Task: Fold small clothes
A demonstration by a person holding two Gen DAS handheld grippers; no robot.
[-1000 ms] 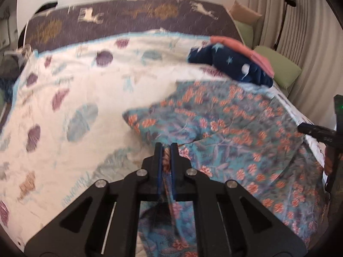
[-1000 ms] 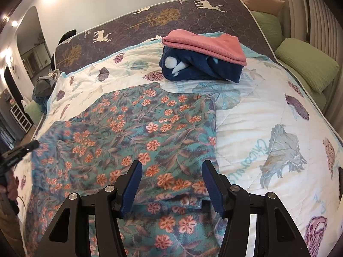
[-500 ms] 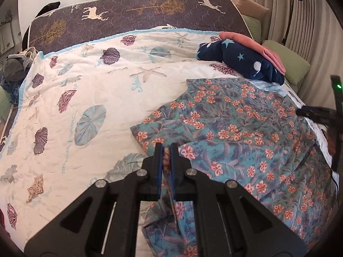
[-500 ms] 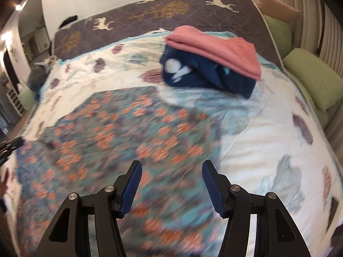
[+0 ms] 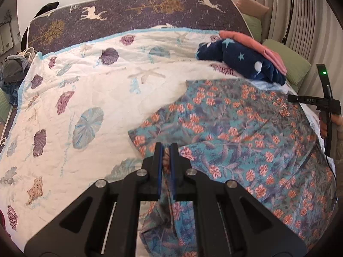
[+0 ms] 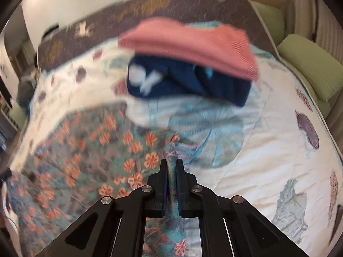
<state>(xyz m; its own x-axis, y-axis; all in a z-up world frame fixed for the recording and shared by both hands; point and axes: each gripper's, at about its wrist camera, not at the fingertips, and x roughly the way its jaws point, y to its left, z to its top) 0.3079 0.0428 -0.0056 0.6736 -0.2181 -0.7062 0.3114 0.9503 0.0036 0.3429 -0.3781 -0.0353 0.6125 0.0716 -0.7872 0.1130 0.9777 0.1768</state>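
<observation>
A teal garment with orange flowers (image 5: pixel 235 132) lies spread on the bed. My left gripper (image 5: pixel 166 144) is shut on a fold of it at the near left edge, and cloth hangs down between the fingers. In the blurred right wrist view, my right gripper (image 6: pixel 171 160) is shut on the right edge of the floral garment (image 6: pixel 96 150), where it meets the quilt. Cloth shows pinched between the blue pads. The right tool's body and a person's hand (image 5: pixel 337 122) show at the right edge of the left wrist view.
A folded pink garment (image 5: pixel 253 45) lies on a folded navy starred one (image 5: pixel 242 62) beyond the floral garment. The white shell-print quilt (image 5: pixel 96 98) spreads left. Green pillows (image 5: pixel 287 68) line the right side. Dark clothes (image 5: pixel 12 72) sit at the far left, and a purple panel (image 5: pixel 128 17) stands behind.
My right gripper was open above the floral garment; it has moved forward toward the folded stack and shut on the garment's edge. The left gripper stays shut on the cloth.
</observation>
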